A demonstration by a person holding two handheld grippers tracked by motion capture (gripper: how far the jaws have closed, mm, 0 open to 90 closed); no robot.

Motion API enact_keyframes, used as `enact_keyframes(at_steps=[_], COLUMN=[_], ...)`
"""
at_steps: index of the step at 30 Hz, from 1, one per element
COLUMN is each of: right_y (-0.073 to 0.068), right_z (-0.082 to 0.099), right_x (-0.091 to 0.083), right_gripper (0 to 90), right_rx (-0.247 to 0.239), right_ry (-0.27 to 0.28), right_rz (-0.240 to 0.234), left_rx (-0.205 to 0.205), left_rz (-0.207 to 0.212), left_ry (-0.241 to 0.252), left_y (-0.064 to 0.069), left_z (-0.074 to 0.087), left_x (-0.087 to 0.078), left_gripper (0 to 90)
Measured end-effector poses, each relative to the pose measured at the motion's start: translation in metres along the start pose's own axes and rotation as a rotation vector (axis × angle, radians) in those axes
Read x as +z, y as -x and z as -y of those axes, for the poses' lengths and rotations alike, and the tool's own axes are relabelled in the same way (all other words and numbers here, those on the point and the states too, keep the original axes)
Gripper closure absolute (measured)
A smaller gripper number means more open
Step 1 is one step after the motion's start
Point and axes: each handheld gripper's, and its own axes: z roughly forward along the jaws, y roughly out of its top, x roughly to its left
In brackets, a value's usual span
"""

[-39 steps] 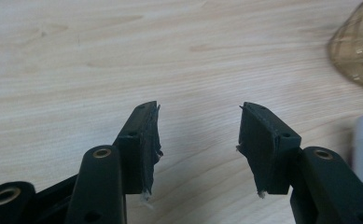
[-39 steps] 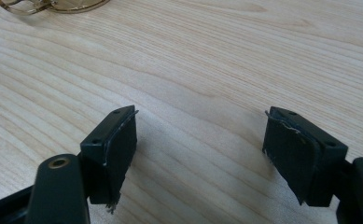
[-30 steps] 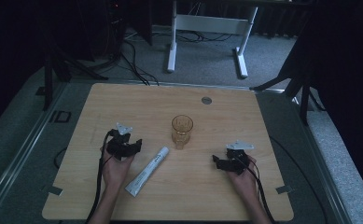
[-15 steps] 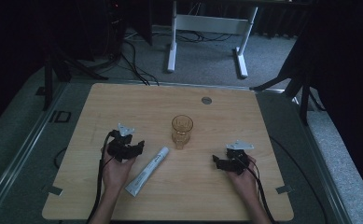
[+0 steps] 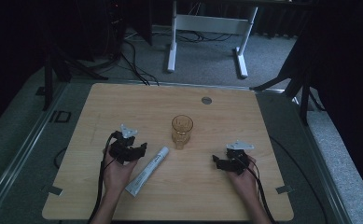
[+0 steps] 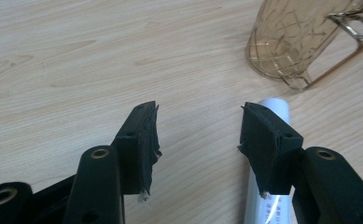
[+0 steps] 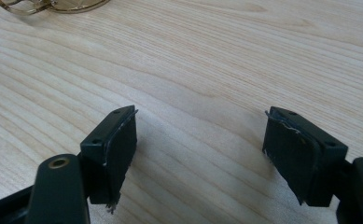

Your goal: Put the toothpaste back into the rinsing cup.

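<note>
meanwhile the left gripper (image 5: 139,149) has crept a little toward the white tube (image 5: 147,171) over the last second, while the right gripper (image 5: 218,162) sits where it was, low over bare wood at the right of the table (image 5: 123,102). nothing else has moved: the amber cup (image 5: 182,131) stands upright at mid-table, and the tube lies flat on a diagonal just in front of it, its capped end pointing toward the cup's base and near it but apart.

seen from the left gripper view, the jaws of the left gripper (image 6: 198,135) are spread wide with nothing between them; the tube (image 6: 272,186) runs under and behind the right-hand jaw, so the opening is offset to one side of it rather than straddling it. the cup (image 6: 296,42) with its handle lies beyond. the right gripper (image 7: 200,140) is likewise spread over empty tabletop, with just the cup's base rim (image 7: 58,5) at the top edge of its view.

the small shift reads as the start of a reach for the tube. i judge the grasp not yet begun: the left gripper needs to slide sideways until both jaws flank the tube before closing.
</note>
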Motion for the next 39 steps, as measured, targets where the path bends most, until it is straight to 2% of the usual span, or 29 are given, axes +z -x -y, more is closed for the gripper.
enact_keyframes(at_steps=[24,39], right_y=[0.0,0.0], right_z=[0.0,0.0], right_x=[0.0,0.0], right_gripper=[25.4,25.4], right_rx=[-0.001,-0.001], right_ry=[0.0,0.001], right_rz=[0.0,0.0], left_rx=[0.062,0.084], left_rz=[0.028,0.031], left_ry=[-0.011,-0.034], left_y=[0.019,0.027], left_z=[-0.005,-0.007], left_x=[-0.014,-0.02], left_gripper=[46.4,46.5])
